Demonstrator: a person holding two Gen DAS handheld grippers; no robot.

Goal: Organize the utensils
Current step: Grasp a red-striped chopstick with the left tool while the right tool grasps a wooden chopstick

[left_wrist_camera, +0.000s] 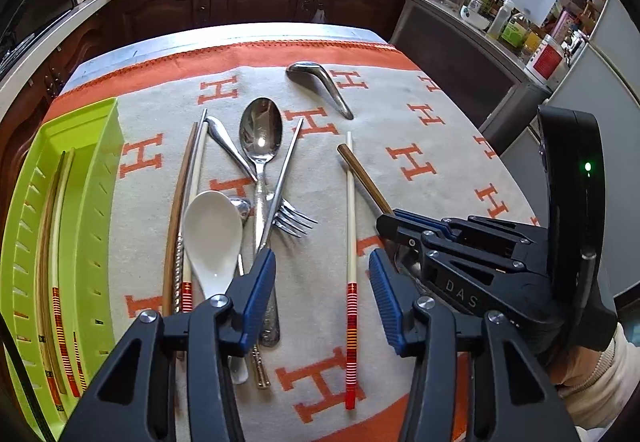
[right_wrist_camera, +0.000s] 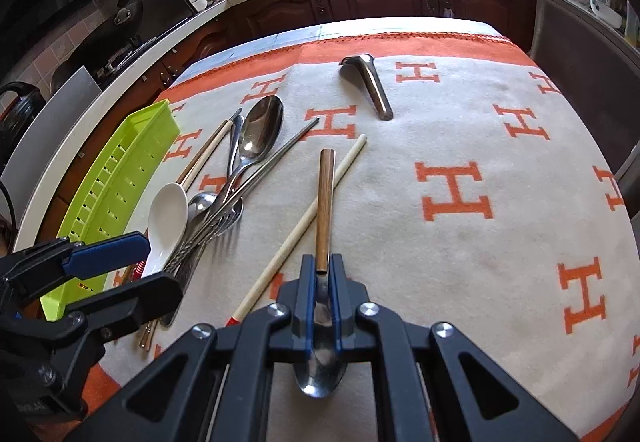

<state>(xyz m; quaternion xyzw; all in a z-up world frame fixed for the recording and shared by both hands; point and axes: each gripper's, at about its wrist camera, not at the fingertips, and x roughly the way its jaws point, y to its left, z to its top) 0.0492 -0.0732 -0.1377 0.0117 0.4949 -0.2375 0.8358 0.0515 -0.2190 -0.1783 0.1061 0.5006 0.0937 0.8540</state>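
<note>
Clamped in the right gripper (right_wrist_camera: pixel 322 284), the wooden-handled spoon (right_wrist_camera: pixel 323 198) should lift level toward the green tray (right_wrist_camera: pixel 120 178) while the half-open, empty left gripper (left_wrist_camera: pixel 322 282) straddles the white chopstick (left_wrist_camera: pixel 351 226).

Right gripper (right_wrist_camera: pixel 320 282) fingers clamped; left gripper (left_wrist_camera: pixel 322 290) fingers apart.

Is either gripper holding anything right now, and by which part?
The right gripper is shut on the wooden-handled spoon at its metal neck, just above the bowl. The left gripper holds nothing.
</note>
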